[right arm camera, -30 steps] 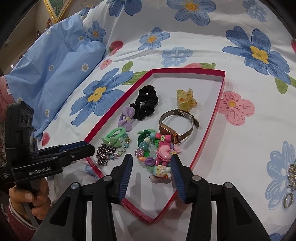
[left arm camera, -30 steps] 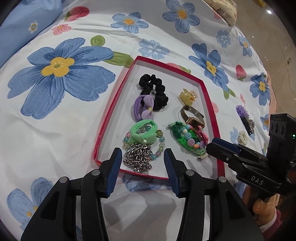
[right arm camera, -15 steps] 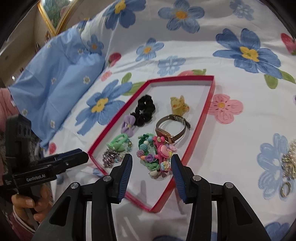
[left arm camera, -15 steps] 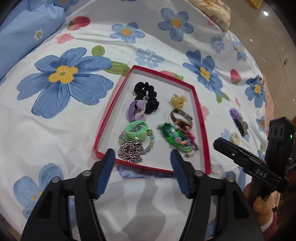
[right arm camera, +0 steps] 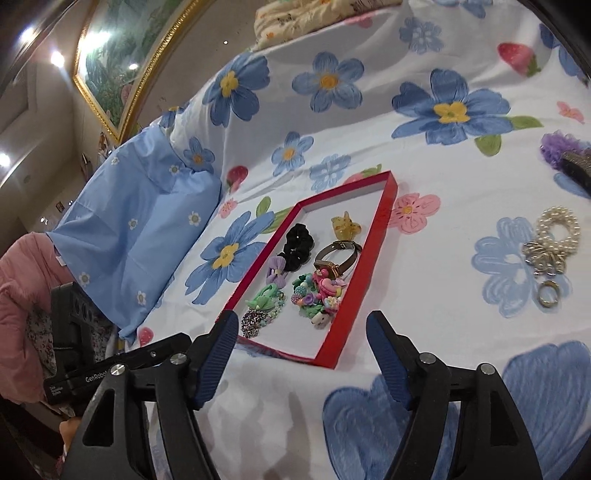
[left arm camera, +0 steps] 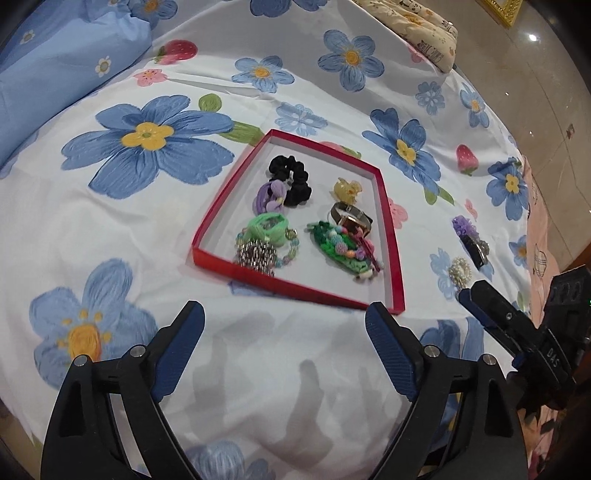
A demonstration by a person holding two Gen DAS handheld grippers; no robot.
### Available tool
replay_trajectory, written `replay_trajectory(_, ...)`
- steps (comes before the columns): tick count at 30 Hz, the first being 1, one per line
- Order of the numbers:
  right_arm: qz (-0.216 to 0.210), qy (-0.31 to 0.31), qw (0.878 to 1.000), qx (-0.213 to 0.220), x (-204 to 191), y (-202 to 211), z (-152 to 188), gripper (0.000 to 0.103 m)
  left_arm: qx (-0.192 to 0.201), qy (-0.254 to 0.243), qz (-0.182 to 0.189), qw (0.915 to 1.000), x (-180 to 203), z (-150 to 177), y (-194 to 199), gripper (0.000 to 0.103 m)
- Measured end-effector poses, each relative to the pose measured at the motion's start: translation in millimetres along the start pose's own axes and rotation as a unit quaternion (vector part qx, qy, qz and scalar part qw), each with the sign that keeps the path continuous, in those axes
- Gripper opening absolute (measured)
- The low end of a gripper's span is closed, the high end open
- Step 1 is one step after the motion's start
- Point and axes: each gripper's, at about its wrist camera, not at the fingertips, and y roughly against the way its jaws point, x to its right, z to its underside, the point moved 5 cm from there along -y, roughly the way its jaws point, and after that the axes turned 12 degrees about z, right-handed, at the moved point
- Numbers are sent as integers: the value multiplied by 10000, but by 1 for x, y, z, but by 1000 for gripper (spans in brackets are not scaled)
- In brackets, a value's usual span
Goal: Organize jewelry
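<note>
My left gripper has its blue-padded jaws spread wide, empty, hovering over the floral bedsheet just short of the near edge of the red tray. My right gripper is likewise spread apart and holds nothing, near the tray's near corner; seen from the left wrist its side reads "DAS", and the left tool's body seen from the right wrist reads "GenRobot", partly cut off by my finger. Inside the tray: black scrunchie, purple hair tie, yellow claw clip, gold watch, green hair tie on a beaded bracelet, silver chain, colourful beaded hair piece. Outside on the sheet, well apart from the tray: pearl bracelet with metal rings touching it, a small ring just beside, purple hair clip. Blue pillow lies left of the tray. Cream cloth at the far edge has print too small to read.
</note>
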Motion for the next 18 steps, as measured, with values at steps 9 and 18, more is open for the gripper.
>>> replay_trajectory(9, 326, 427, 9983, 245, -7, 17, 10, 78, 225, -372, -235, 9988, 15, 7, 22, 90)
replay_trajectory(18, 656, 1564, 9774, 1265, -56, 69, -42, 99, 1096, -1327, -874, 9812, 55, -29, 65, 103)
